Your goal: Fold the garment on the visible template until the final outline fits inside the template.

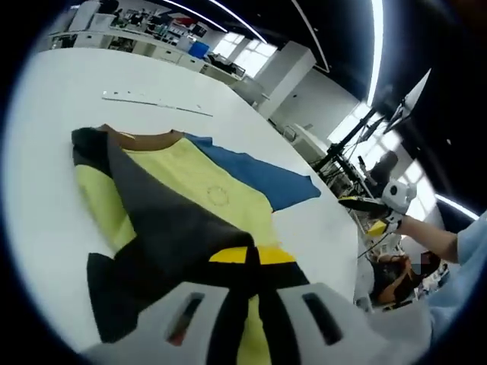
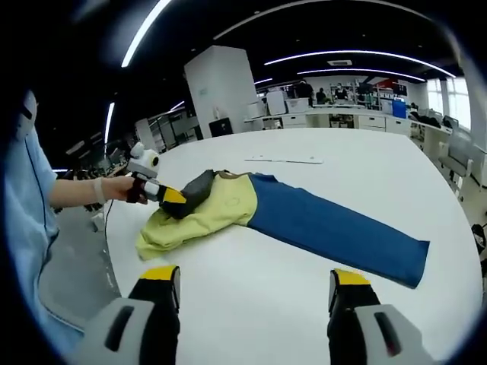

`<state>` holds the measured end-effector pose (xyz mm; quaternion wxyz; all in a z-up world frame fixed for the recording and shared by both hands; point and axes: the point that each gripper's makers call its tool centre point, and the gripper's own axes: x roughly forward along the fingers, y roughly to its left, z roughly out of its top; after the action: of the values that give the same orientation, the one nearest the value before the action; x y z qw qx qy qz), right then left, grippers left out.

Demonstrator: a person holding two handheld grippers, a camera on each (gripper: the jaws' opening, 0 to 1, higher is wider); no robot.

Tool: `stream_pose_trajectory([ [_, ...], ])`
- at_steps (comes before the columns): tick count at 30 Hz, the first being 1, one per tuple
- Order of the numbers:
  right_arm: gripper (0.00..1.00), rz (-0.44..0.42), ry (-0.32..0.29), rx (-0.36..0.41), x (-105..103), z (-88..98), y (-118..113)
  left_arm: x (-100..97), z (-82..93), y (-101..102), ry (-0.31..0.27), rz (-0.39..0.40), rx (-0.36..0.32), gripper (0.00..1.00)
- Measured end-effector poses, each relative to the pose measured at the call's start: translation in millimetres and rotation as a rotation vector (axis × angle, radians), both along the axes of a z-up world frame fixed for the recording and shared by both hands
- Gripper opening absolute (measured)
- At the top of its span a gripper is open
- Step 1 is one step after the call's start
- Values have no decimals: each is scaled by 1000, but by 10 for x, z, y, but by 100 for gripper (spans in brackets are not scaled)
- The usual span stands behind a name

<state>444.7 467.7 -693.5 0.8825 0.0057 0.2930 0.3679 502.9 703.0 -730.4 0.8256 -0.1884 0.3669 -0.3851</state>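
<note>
Two tools: the left tool [image 2: 173, 196] pinches the garment's [image 2: 228, 204] dark fold; the right tool [image 2: 255, 293] hangs spread above the bench [image 2: 365, 163]. We should lay the fold flat, edges aligned.

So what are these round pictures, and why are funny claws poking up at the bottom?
Those claws are grippers, a bit like big tongs. A person holds one in each hand, and a small camera rides on each, so both pictures look out along the claws.

In the left gripper view, the left gripper has its yellow-tipped claws pinched shut on a shirt. The shirt is yellow, dark grey and blue, and lies on a big white table.

In the right gripper view, the right gripper is open and holds nothing; its two claws stand apart above the bare table. Farther off you see the same shirt, its long blue sleeve stretched out flat. The person's hand holds the left gripper, which is biting the shirt's dark part.
</note>
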Motion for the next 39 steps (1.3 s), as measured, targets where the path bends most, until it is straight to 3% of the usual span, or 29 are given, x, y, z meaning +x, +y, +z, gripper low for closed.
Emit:
stream_pose_trajectory([
  [16, 80, -3, 13, 6, -18, -30, 32, -8, -329, 56, 62, 14, 30, 0],
  [25, 79, -4, 20, 2, -28, -37, 28, -7, -339, 56, 63, 30, 18, 0],
  [35, 79, 3, 25, 1, -60, -43, 45, -62, -218, 50, -13, -7, -3, 0],
  [39, 79, 8, 27, 3, -73, -40, 72, -126, -111, 41, -30, -35, -27, 8],
])
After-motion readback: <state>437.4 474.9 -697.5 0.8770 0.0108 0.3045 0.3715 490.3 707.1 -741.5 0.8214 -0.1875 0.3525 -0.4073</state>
